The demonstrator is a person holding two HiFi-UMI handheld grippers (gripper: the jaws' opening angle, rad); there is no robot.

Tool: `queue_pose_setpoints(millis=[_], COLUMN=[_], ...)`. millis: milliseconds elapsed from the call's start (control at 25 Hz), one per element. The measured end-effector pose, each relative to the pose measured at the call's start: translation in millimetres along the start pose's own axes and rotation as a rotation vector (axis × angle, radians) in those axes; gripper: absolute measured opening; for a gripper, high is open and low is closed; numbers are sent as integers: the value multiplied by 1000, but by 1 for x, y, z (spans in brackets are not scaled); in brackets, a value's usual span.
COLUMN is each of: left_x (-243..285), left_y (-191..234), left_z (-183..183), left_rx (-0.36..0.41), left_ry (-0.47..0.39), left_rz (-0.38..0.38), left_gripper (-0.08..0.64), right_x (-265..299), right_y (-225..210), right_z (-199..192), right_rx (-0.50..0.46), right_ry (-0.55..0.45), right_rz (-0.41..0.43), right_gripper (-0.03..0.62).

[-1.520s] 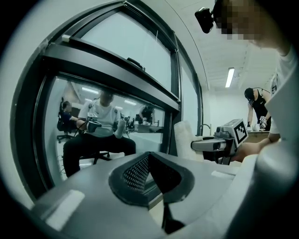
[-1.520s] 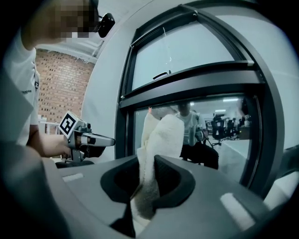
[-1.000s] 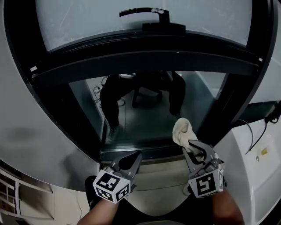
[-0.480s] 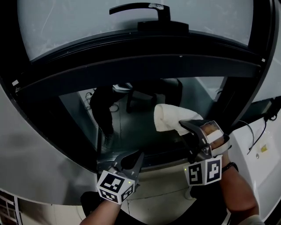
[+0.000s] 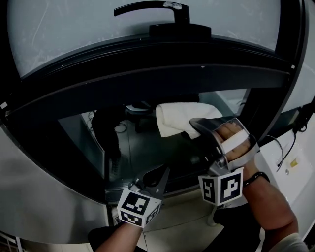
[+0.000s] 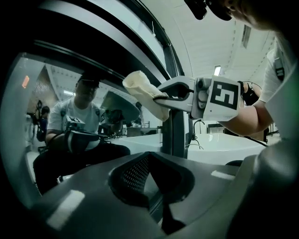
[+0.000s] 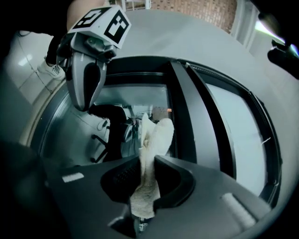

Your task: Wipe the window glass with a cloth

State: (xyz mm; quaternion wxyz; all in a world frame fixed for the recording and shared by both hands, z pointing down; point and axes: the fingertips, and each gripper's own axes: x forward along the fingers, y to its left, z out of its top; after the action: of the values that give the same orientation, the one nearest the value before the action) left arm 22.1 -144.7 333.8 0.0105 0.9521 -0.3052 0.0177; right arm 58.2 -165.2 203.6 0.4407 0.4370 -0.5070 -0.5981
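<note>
A white cloth is pressed to the lower window glass, near that pane's top edge. My right gripper is shut on the cloth's right end. In the right gripper view the cloth runs up from between the jaws toward the glass. My left gripper hangs low by the bottom of the dark frame, shut and holding nothing. From the left gripper view the cloth and the right gripper show above and ahead, while the left gripper is shut.
A thick dark crossbar divides the lower pane from a pale upper pane, which carries a black handle. A white ledge with a cable lies at the right. The glass shows a seated person and a chair.
The right gripper has carried the cloth up and to the left, from the pane's lower right to its top. The left gripper stayed low and shifted slightly right.
</note>
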Motion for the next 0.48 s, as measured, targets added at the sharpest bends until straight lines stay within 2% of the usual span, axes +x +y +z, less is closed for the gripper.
queue_pose_setpoints(millis=[160,280,480], left_x=[12,14,7], left_y=[2,13,24], left_z=[-6,-2,-7], left_rx=[-5,-3,-29], left_ry=[17,13,-8], left_rz=[-33,-22,-18], left_gripper=[17,17,17], right_x=[4,8,26], right_y=[-26,-38,-36], right_z=[4,-2,-8], right_rx=[-43,-53,-67], right_ry=[2,22,55], right_rz=[-95,-149,-153], right_gripper=[66,65,64])
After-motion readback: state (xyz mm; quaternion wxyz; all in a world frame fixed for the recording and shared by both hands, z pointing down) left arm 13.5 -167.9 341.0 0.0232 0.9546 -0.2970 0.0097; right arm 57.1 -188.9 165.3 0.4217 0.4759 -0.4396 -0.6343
